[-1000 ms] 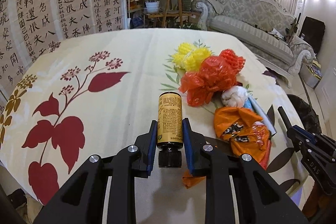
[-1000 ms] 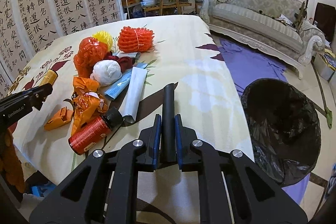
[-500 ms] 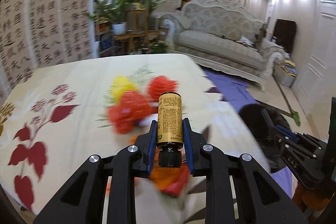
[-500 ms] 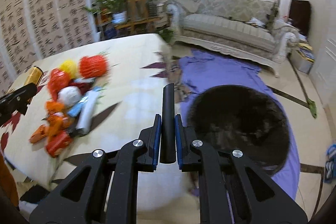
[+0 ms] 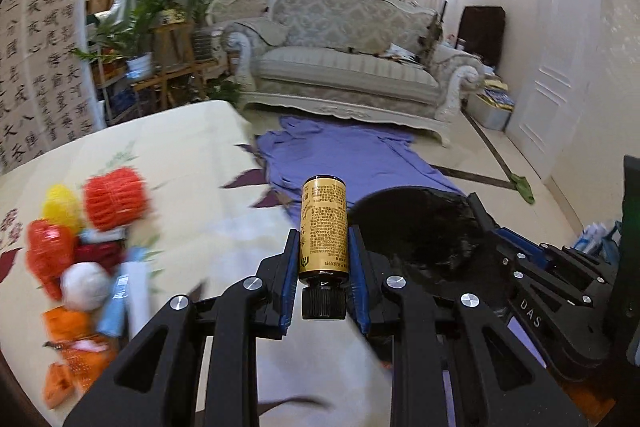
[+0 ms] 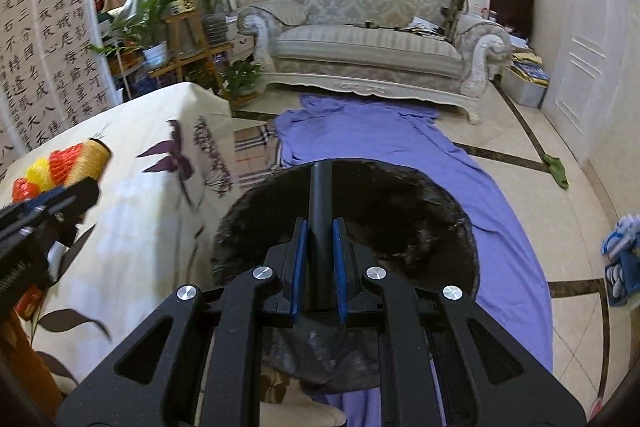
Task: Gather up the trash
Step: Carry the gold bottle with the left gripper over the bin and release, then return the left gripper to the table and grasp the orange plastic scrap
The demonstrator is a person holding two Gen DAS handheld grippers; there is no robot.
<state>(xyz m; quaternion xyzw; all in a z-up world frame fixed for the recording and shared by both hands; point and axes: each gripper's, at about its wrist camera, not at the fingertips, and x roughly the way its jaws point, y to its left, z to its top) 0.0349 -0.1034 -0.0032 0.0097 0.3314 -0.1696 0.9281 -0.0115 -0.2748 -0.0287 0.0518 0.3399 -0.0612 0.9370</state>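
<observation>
Gold-labelled bottle (image 5: pixel 323 227) sat pinched between the pads of the left gripper (image 5: pixel 323 269), black cap toward the camera, clear of the table (image 5: pixel 192 155). The right gripper (image 6: pixel 320 259) was pressed together on a black stick (image 6: pixel 321 211), which pointed out over the bin (image 6: pixel 420 219).

Step in hand, as judged: carrying two items from the table to the black-lined bin on the purple cloth (image 6: pixel 380 139). The stick lay above the bin mouth; the bottle was near the table edge, with the bin (image 5: pixel 416 227) just beyond it to the right. The next move called for bringing the bottle fully over the opening, then spreading each gripper so that both items fell inside rather than onto the rim or cloth.

Change from a second earlier: both views had swung away from the tabletop toward the floor. The left view then showed the bottle against bare tablecloth with the trash pile (image 5: pixel 80 251) beside it; the pile now lay off to the left. The bin, then at the right edge of the right view, was now centred. Neither grip had altered.
</observation>
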